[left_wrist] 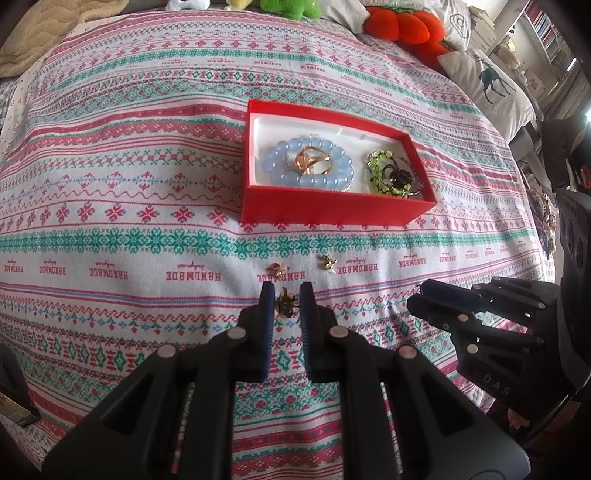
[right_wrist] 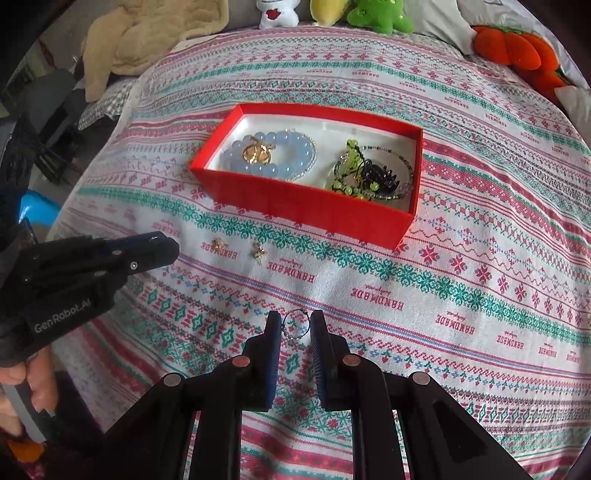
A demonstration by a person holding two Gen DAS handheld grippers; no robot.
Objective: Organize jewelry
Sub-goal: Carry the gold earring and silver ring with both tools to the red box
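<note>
box [left_wrist: 325, 205]: red, open, white inside, on the patterned cloth [left_wrist: 110, 184], well beyond both grippers.
box contents: blue beads [left_wrist: 314, 181] with gold rings [left_wrist: 312, 160] on top at its left; green and black beads [left_wrist: 391, 173] at its right.
loose pieces: two small gold earrings [left_wrist: 277, 269] [left_wrist: 328, 263] on the cloth between box and grippers, apart from each other.
left gripper [left_wrist: 287, 301]: fingers nearly closed, a small gold piece [left_wrist: 286, 301] between the tips; it looks pinched, though contact with the pads is hard to tell.
right gripper [right_wrist: 295, 325]: fingers nearly closed on a thin wire ring with a short bead chain [right_wrist: 293, 325] hanging between the tips.
hand [right_wrist: 22, 387]: grips the left gripper's handle at the right view's left edge.
bed edge: plush toys [right_wrist: 380, 14], orange cushion [left_wrist: 402, 29], deer pillow [left_wrist: 491, 85].
</note>
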